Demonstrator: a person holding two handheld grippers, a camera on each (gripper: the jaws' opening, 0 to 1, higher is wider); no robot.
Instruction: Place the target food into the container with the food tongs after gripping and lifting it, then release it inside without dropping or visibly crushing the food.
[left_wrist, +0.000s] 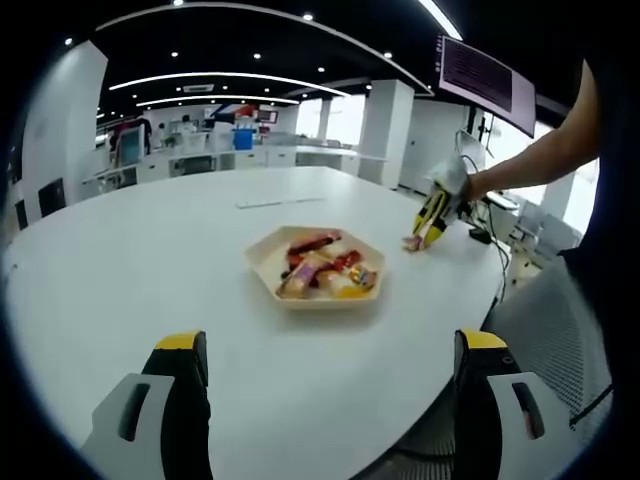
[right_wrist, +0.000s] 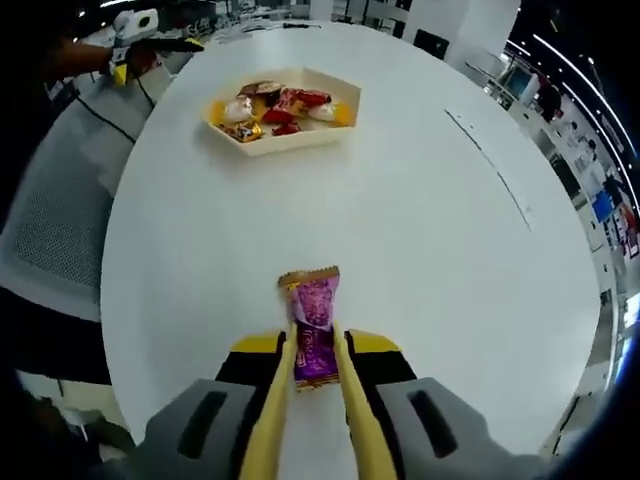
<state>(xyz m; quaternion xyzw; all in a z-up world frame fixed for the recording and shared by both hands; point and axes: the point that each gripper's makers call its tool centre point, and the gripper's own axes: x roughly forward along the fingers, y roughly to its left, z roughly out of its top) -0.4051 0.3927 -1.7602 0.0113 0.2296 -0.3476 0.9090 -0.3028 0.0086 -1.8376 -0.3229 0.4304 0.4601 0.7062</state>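
A pale hexagonal tray (left_wrist: 263, 257) of wrapped snacks sits mid-table, ahead of my left gripper (left_wrist: 330, 372), whose jaws stand wide open with nothing between them. Beyond the tray to the right, a person's hand holds my right gripper (left_wrist: 438, 205) with yellow food tongs (left_wrist: 430, 225) pointing down at a pink-purple packet (left_wrist: 411, 243) on the table. In the right gripper view, my right gripper (right_wrist: 318, 346) is shut on the tongs (right_wrist: 268, 420), and the tong arms flank the purple wrapped snack (right_wrist: 313, 322). The tray (right_wrist: 290, 141) lies far ahead of it, and the left gripper (right_wrist: 135, 28) shows at top left.
The round white table (left_wrist: 150, 270) curves off near the snack. A grey mesh chair (left_wrist: 560, 330) stands by that edge, with cables (left_wrist: 495, 245) behind. A thin strip (left_wrist: 280, 202) lies on the far tabletop. Open table surface separates snack and tray.
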